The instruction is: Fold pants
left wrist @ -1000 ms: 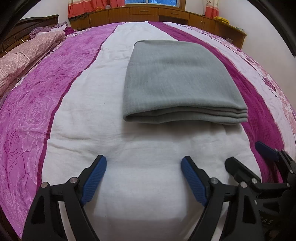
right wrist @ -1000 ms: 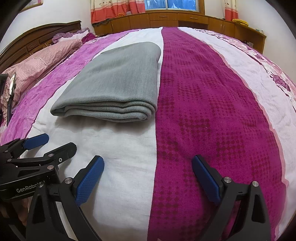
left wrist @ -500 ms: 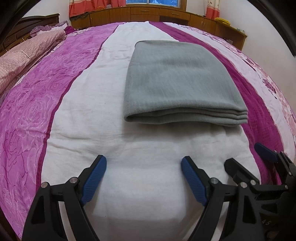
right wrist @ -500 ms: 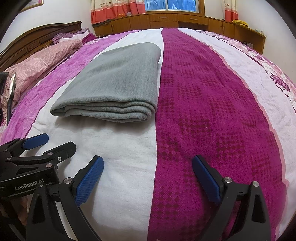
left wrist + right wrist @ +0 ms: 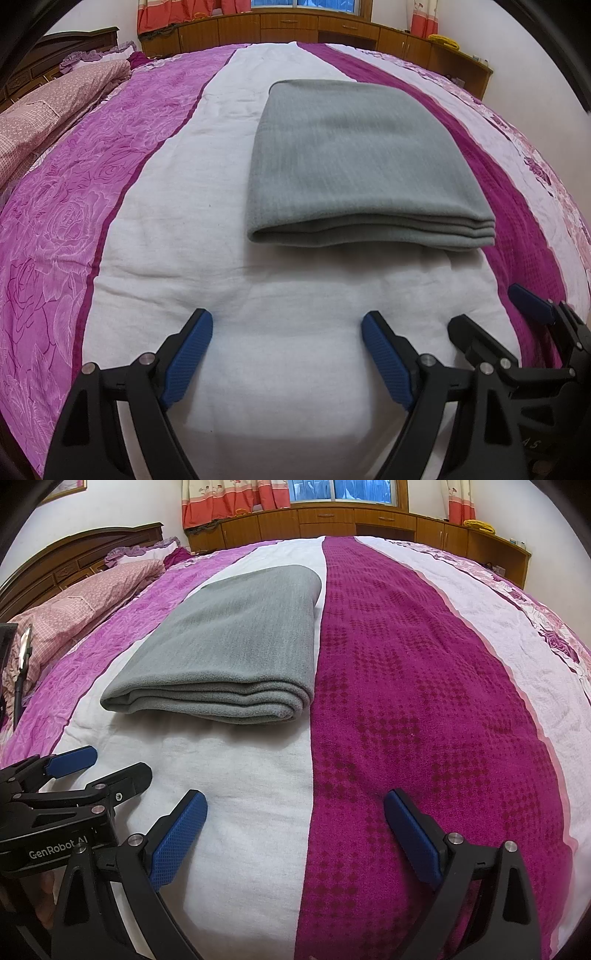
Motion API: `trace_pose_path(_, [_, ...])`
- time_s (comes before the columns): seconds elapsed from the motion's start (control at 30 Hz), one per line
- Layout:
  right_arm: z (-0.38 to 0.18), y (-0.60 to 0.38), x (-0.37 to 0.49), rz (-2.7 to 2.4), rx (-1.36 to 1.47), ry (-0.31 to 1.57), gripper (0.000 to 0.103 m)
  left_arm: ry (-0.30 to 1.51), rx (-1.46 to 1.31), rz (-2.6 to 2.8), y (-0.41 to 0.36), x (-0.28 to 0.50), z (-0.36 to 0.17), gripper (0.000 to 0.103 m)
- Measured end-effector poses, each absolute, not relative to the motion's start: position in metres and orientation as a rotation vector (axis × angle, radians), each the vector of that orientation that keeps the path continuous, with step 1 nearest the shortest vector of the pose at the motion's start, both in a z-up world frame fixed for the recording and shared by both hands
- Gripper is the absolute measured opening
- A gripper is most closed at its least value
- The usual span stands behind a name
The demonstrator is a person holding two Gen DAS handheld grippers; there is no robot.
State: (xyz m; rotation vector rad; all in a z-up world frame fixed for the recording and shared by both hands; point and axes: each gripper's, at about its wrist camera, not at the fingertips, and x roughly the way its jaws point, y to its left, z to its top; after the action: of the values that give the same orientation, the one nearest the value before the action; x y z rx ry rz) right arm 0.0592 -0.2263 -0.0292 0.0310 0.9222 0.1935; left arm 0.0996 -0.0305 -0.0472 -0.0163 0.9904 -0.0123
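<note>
We hold both tools low over the near end of the bed, and neither one has anything between its fingers. Our left gripper [image 5: 286,354] is spread wide, its blue ribbed pads well apart above the white stripe of the bedspread [image 5: 166,206], and our right gripper [image 5: 295,834] is spread the same way, one pad over the white stripe and the other over the dark magenta stripe [image 5: 424,686]. Each tool shows in the other's camera: the right gripper sits at the lower right edge of the left wrist view, and the left gripper sits at the lower left of the right wrist view, just beside its neighbour with "GenRobot AI" printed on its body. The grey pants [image 5: 354,162] lie ahead of us, apart from both tools, folded into a flat rectangular stack whose layered edges face us. They rest mostly on the white stripe, and their right edge runs along the border of the dark magenta stripe. To the left a pink patterned pillow [image 5: 81,605] lies against the dark wooden headboard [image 5: 74,554]. Beyond the far edge of the bed stands a row of wooden cabinets [image 5: 332,520], doors and drawers closed, so we cannot see what they hold. Something yellow [image 5: 480,525] rests on top of them, under red and white curtains [image 5: 229,498] and a window [image 5: 340,489].
</note>
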Motion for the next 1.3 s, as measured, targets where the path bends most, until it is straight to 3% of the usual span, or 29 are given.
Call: trace_pose_path(1.3, [-0.0281, -0.2260, 0.0592, 0.187, 0.034, 0.926, 0.094, 1.000, -0.019, -0.018, -0.0300, 0.0989, -0.0483, 0.086])
